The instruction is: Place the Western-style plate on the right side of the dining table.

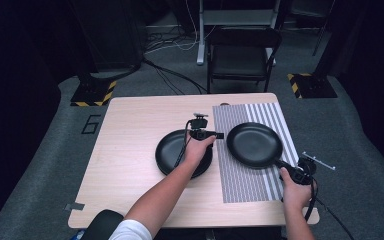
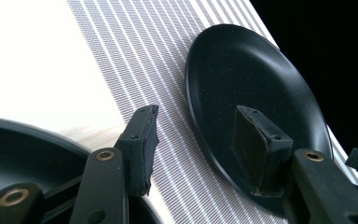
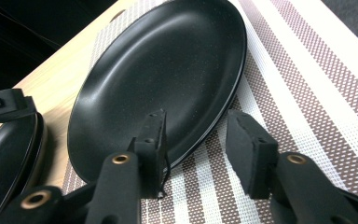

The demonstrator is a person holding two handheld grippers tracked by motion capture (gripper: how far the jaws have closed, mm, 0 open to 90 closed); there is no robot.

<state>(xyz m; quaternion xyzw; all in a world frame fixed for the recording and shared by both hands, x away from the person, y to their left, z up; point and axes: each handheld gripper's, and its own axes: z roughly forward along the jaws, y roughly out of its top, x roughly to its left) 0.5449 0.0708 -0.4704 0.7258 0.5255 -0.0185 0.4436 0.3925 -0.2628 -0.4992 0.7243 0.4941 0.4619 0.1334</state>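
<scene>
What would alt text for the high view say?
A person at a pale wooden table holds the left hand-held gripper over a round black plate and the right hand-held gripper at a black frying pan's handle on a striped placemat.

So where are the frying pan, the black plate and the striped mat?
Pan (image 1: 254, 144), high view, middle of its bowl.
Plate (image 1: 170, 150), high view, bare left part.
Mat (image 1: 245, 185), high view, stripes below the pan.
</scene>
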